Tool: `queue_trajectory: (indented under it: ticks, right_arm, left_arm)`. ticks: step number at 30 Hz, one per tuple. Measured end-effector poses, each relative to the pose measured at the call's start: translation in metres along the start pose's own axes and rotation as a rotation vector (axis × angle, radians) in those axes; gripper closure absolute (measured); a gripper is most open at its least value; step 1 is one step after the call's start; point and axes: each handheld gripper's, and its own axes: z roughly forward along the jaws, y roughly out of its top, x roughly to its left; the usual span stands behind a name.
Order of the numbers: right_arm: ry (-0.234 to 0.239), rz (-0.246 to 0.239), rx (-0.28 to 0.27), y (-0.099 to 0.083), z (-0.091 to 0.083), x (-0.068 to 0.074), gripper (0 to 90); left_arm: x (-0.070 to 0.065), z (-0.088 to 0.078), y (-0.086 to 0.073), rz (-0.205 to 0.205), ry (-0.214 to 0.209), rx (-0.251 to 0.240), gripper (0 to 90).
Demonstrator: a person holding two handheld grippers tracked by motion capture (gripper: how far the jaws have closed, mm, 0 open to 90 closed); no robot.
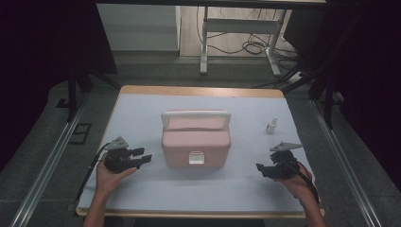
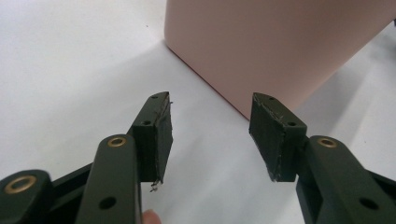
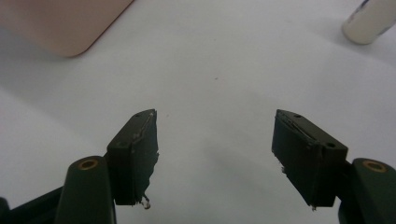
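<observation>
Pink box [image 1: 196, 144]: one, lid closed by a white front latch, white handle [image 1: 195, 115] folded back over the top; stands mid-table on the white mat [image 1: 142, 189]; contents hidden. Small white bottle [image 1: 271, 125]: one, upright, well to the box's right. Grippers: two. Left gripper [image 1: 143, 155] just beside the box's left wall, jaws apart, nothing between. Right gripper [image 1: 261, 170] apart from the box, jaws wide, holding nothing.
</observation>
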Motion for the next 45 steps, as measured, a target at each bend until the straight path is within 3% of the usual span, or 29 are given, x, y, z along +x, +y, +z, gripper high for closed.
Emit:
queue_trajectory:
  ticks: [5, 13, 20, 28, 45]
  right_arm:
    - [-0.023, 0.005, 0.060, 0.026, -0.010, -0.013, 31.9]
    - [-0.033, 0.051, 0.087, 0.055, -0.014, -0.038, 34.5]
    - [-0.079, 0.065, 0.157, 0.077, -0.006, -0.050, 35.1]
    - [-0.111, 0.122, 0.229, 0.101, 0.011, -0.073, 35.6]
    - [-0.130, 0.218, 0.261, 0.121, 0.049, -0.105, 36.2]
  left_arm:
    - [-0.003, 0.001, -0.002, 0.011, 0.008, 0.010, 49.2]
    - [-0.006, 0.003, -0.005, 0.010, 0.007, 0.016, 49.3]
    - [-0.007, 0.007, -0.007, 0.023, 0.014, 0.028, 49.2]
    - [-0.007, 0.007, -0.009, 0.031, 0.023, 0.031, 49.2]
    - [-0.006, 0.011, -0.010, 0.040, 0.030, 0.045, 49.1]
